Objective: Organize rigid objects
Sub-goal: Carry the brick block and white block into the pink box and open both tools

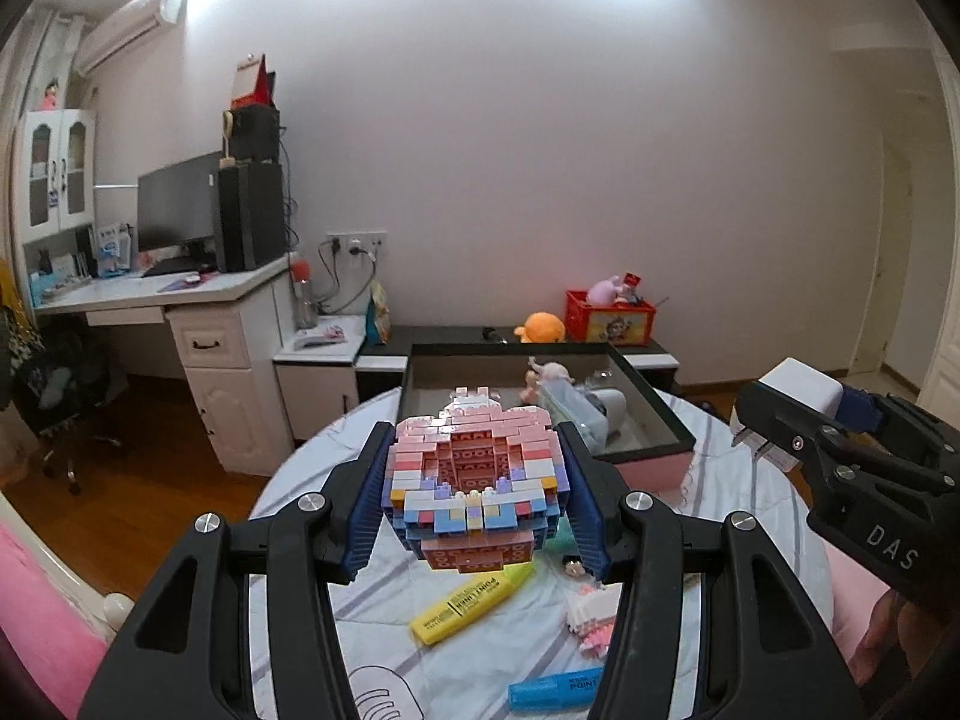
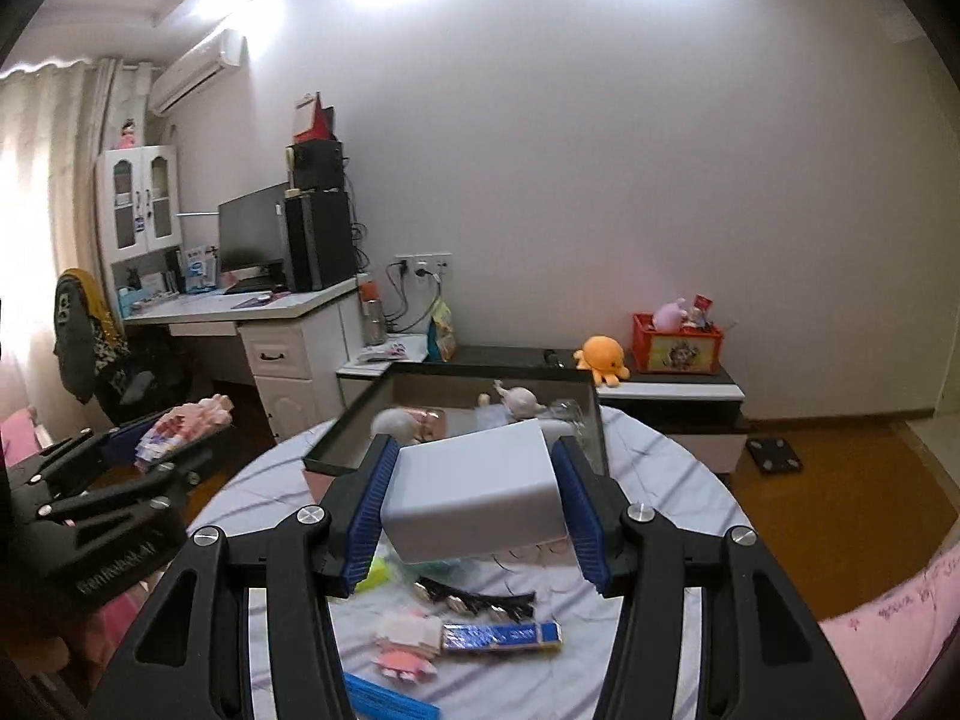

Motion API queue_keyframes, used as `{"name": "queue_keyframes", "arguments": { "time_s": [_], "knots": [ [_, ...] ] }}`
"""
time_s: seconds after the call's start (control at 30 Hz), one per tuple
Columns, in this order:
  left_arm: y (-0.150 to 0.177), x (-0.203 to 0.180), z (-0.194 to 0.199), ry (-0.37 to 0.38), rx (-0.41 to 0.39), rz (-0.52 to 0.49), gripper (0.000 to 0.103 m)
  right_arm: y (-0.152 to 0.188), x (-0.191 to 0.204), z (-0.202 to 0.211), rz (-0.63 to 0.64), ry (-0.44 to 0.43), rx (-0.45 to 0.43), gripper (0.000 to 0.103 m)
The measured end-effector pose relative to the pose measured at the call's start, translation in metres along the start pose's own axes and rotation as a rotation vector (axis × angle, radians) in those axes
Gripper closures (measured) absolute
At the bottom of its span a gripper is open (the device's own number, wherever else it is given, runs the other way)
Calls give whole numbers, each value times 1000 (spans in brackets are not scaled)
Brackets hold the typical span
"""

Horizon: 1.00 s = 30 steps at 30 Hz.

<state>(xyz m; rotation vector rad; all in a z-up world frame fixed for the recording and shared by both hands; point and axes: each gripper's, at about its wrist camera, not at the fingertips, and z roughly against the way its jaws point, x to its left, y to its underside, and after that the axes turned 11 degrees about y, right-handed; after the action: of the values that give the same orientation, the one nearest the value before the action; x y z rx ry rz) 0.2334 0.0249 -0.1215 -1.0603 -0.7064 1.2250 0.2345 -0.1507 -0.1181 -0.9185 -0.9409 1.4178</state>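
Left wrist view shows your left gripper [image 1: 474,492] clamped on a pastel brick model [image 1: 474,480], blue pads pressed flat to both its sides, held clear above the round table [image 1: 312,480]. Your right gripper [image 2: 474,498] likewise grips a white charger block [image 2: 474,492] by its two side faces, also aloft, its prongs visible from the left camera. Ahead of both sits the dark-rimmed box [image 1: 654,402], already holding a few small toys.

Carry each piece over the near rim before you lower it; judging by the tilt, you need more height to clear that edge. Keep the two grippers apart so they do not crowd the opening, and set the pieces into bare floor, not onto the toys.

The brick model is stud-covered, pink, white and blue, likely to shed pieces if squeezed or dropped. The charger is smooth and slippery, so keep it level.
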Motion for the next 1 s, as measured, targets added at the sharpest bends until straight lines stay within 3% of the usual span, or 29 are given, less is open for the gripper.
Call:
{"name": "queue_keyframes", "arguments": {
  "time_s": [0.47, 0.67, 0.9, 1.0],
  "knots": [
    [-13, 10, -24, -52, -4, -31, 49, -5, 13, -30, 30, -25, 23, 49],
    [-28, 21, -82, -11, 73, -46, 49, -9, -3, -80, 41, 15, 95, 49],
    [-34, 27, -184, 84, 250, -28, 49, -7, -26, -155, 32, 39, 228, 49],
    [-26, 20, -216, 88, 313, -45, 49, 2, -31, -182, 42, 37, 292, 49]
  ]
}}
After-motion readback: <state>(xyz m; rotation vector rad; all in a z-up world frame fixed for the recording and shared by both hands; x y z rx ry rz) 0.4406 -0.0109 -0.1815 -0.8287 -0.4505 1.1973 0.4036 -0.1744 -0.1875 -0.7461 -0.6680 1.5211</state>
